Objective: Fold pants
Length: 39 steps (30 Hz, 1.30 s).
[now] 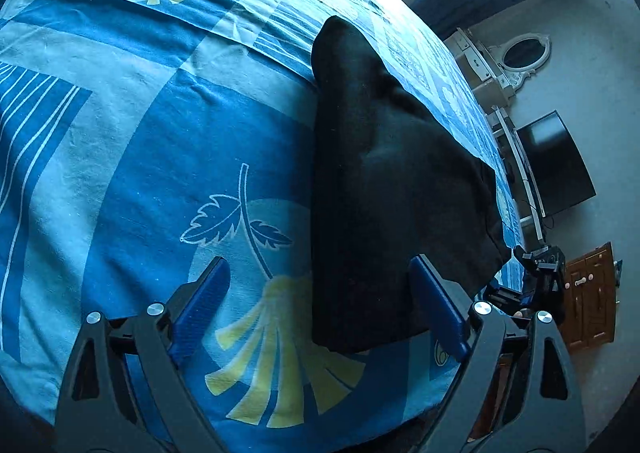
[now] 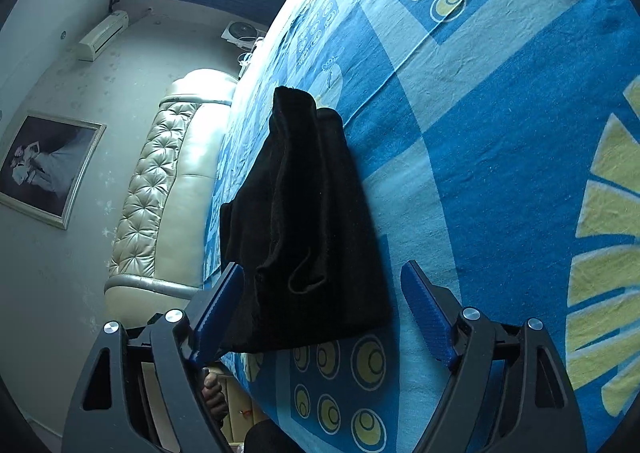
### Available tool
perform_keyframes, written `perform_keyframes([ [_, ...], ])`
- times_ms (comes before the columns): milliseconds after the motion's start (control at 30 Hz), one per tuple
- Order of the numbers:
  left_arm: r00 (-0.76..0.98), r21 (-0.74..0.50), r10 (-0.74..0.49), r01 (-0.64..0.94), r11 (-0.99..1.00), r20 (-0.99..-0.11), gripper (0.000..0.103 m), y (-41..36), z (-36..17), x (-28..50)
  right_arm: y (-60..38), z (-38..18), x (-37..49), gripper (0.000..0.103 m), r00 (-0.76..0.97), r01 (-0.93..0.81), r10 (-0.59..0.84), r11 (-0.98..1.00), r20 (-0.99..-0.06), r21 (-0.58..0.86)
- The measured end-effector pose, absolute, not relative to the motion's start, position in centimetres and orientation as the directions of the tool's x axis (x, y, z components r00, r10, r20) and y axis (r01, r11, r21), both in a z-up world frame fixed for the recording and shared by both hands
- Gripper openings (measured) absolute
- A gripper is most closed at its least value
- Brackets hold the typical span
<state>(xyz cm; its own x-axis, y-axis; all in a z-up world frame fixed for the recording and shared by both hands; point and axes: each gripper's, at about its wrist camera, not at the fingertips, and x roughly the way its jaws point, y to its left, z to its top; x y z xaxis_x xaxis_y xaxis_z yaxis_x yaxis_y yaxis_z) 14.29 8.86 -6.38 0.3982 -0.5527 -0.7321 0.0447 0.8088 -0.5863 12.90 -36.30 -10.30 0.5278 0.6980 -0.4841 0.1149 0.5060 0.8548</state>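
Observation:
The black pants (image 1: 384,181) lie in a folded pile on the blue patterned bed sheet (image 1: 140,133), near the bed's edge. My left gripper (image 1: 320,305) is open, its blue fingers (image 1: 204,301) spread wide, with the near end of the pants between them. In the right wrist view the pants (image 2: 304,221) lie bunched with creases, and my right gripper (image 2: 324,309) is open around their near end. Neither gripper holds cloth. The right gripper also shows at the far right of the left wrist view (image 1: 536,277).
The bed sheet (image 2: 500,133) fills most of both views. A padded cream headboard (image 2: 168,189) stands beyond the pants. A TV (image 1: 556,161), a white mirror (image 1: 524,53) and a wooden cabinet (image 1: 588,293) stand off the bed's edge.

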Motion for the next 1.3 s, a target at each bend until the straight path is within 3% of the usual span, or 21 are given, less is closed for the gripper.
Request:
perform_keyframes([
  [167, 0.362, -0.669, -0.634, 0.038, 0.742, -0.683, 0.091, 7.7, -6.7, 14.7, -34.4, -10.4, 13.8, 0.082, 0.512, 0.106, 0.701, 0.522, -0.496, 0.846],
  [333, 0.367, -0.674, -0.635, 0.028, 0.738, -0.679, 0.089, 6.6, -7.1, 14.8, -32.9, -10.4, 14.6, 0.082, 0.507, 0.086, 0.684, 0.566, -0.525, 0.82],
  [400, 0.344, -0.639, -0.614, 0.051, 0.768, -0.711, 0.064, 5.6, -7.0, 14.7, -32.2, -10.3, 14.7, 0.075, 0.491, 0.07, 0.677, 0.596, -0.548, 0.8],
  [433, 0.336, -0.617, -0.596, 0.054, 0.785, -0.729, 0.059, 5.3, -7.0, 14.7, -31.9, -10.3, 14.7, 0.059, 0.48, 0.069, 0.672, 0.612, -0.564, 0.788],
  [467, 0.342, -0.601, -0.581, 0.058, 0.798, -0.739, 0.056, 5.0, -6.7, 14.6, -31.8, -10.4, 14.7, 0.054, 0.476, 0.072, 0.665, 0.624, -0.576, 0.778],
  [567, 0.36, -0.562, -0.549, 0.079, 0.823, -0.754, 0.038, 4.5, -5.5, 14.2, -32.4, -10.3, 14.3, 0.044, 0.483, 0.071, 0.671, 0.611, -0.563, 0.789],
  [633, 0.367, -0.534, -0.525, 0.083, 0.841, -0.768, 0.035, 4.1, -4.8, 14.0, -32.6, -10.0, 14.0, 0.042, 0.488, 0.059, 0.674, 0.608, -0.555, 0.791],
  [1300, 0.403, -0.438, -0.443, 0.111, 0.892, -0.801, 0.035, 4.8, -3.8, 11.1, -32.1, -10.7, 10.7, 0.041, 0.442, 0.044, 0.706, 0.6, -0.554, 0.799],
])
